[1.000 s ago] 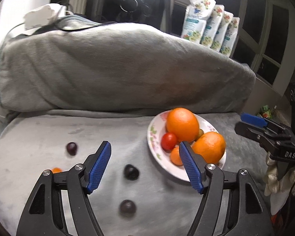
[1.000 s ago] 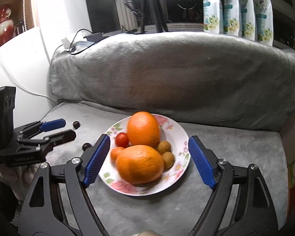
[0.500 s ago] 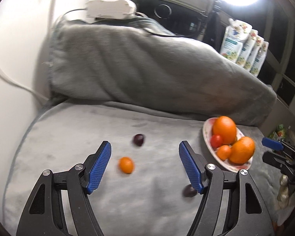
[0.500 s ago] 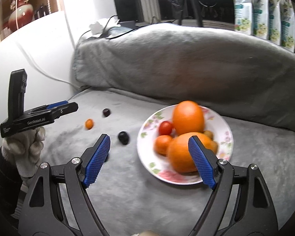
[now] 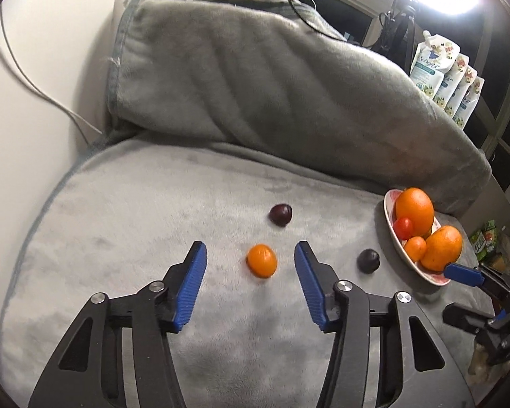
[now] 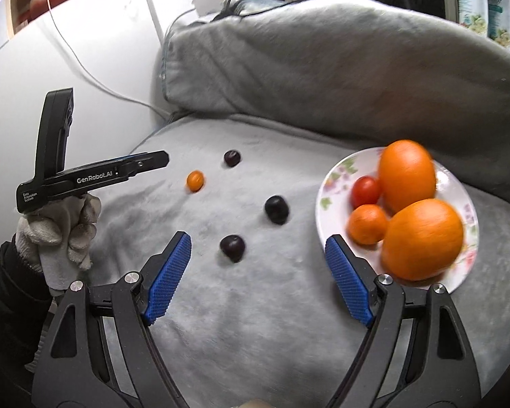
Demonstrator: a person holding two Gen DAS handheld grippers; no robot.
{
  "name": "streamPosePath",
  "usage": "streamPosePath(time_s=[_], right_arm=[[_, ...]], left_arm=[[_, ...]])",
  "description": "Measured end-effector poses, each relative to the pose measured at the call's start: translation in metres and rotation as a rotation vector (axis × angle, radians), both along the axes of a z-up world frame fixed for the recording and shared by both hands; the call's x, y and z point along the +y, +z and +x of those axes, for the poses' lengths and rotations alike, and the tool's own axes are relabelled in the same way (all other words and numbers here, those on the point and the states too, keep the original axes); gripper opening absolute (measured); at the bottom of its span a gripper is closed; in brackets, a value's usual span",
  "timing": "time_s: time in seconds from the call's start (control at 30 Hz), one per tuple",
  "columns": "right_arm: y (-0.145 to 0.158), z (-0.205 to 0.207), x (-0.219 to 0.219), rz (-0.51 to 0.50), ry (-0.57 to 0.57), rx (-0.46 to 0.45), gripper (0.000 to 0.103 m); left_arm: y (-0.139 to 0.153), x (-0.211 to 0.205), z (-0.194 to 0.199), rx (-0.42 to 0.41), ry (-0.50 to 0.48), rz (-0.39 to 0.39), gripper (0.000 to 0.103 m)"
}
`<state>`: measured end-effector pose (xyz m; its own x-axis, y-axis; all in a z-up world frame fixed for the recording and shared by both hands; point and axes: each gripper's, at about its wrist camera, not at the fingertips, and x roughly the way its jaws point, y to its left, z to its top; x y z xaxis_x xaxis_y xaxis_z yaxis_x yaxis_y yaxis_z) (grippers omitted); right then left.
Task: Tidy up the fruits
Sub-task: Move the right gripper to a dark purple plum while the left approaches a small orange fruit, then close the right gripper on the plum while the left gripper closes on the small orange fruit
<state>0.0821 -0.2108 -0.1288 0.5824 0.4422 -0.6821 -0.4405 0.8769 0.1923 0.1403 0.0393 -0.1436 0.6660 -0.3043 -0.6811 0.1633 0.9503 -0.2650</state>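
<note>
1. The left gripper (image 5: 250, 261) has just been closing; its jaws stand partly apart, the small orange fruit (image 5: 261, 260) ahead between the fingertips, untouched.
2. A dark plum (image 5: 281, 214) lies beyond it, another (image 5: 368, 260) to its right.
3. The right gripper (image 6: 258, 255) gapes wide, empty, a plum (image 6: 233, 247) between its tips.
4. The floral plate (image 6: 333, 183) of oranges sits at its right finger.

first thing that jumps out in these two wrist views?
The floral plate at right, piled with two big oranges, a small orange fruit and a red tomato. Then the loose fruit on the grey blanket: the small orange fruit framed between the left gripper fingers, untouched, with dark plums nearby.
</note>
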Motion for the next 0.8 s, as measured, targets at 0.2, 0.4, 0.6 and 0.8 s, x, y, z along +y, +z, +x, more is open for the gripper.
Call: streamPosePath(time_s=[0.2,0.4,0.6,0.8], right_arm=[[-0.016,0.005,0.016,-0.004,0.019,0.042,0.076],[-0.032,0.011,0.030,-0.023,0.033,0.078,0.059],[-0.044,0.018,0.042,-0.050,0.035,0.105,0.048],[-0.049,0.024,0.048,-0.062,0.041,0.111,0.041]], left_arm=[[-0.012,-0.003,0.006,0.042,-0.017,-0.011,0.043],[-0.022,-0.012,0.012,0.072,-0.034,-0.005,0.038],[-0.026,-0.022,0.015,0.079,-0.050,0.037,0.037],[-0.032,-0.029,0.021,0.090,-0.060,0.074,0.032]])
